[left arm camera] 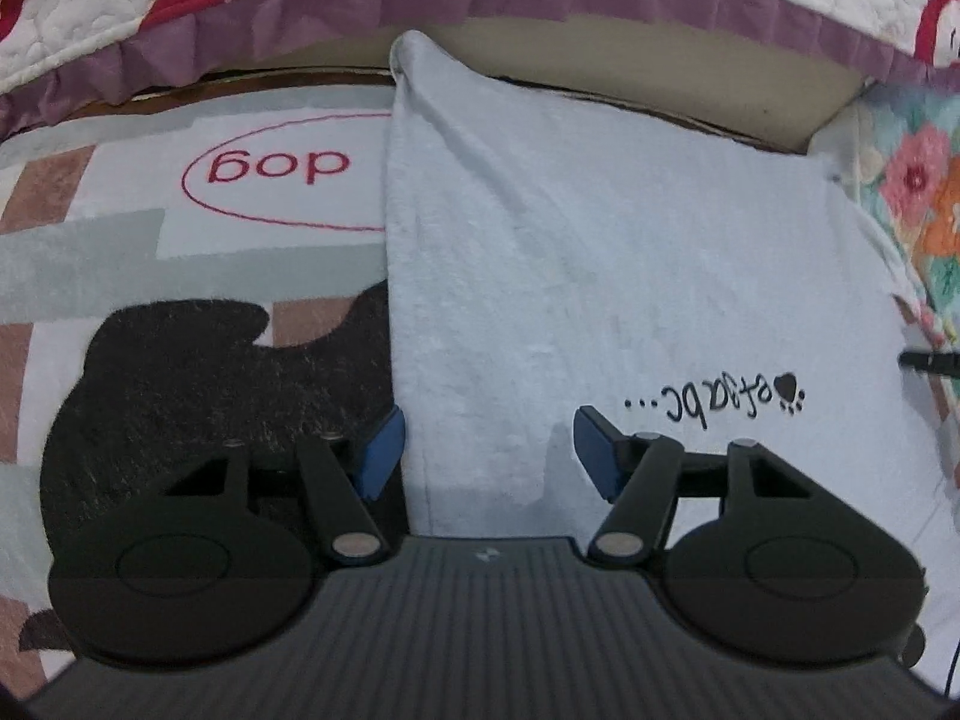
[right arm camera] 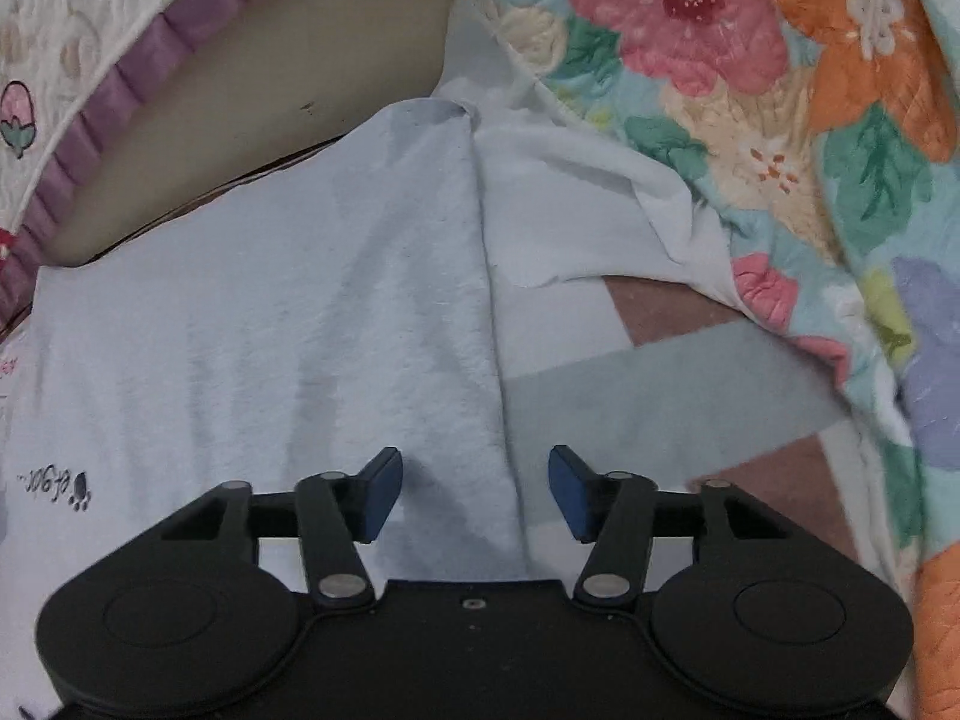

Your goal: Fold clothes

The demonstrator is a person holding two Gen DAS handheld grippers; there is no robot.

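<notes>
Your left gripper (left arm camera: 487,450) stands open over the near left edge of the pale blue garment (left arm camera: 600,276), one pad off the cloth above the patterned rug (left arm camera: 120,264), nothing pinched. Your right gripper (right arm camera: 474,492) is open too, straddling the garment's right fold edge (right arm camera: 498,360). The garment lies flat on the rug, between the bed skirt (left arm camera: 420,6) and the floral quilt (right arm camera: 780,120). Close now and you may catch only the top layer, or rug pile with it, so the fold drags crooked. The bunched flap (right arm camera: 600,192) by the quilt looks loose, though I can't tell for sure; it could snag.
</notes>
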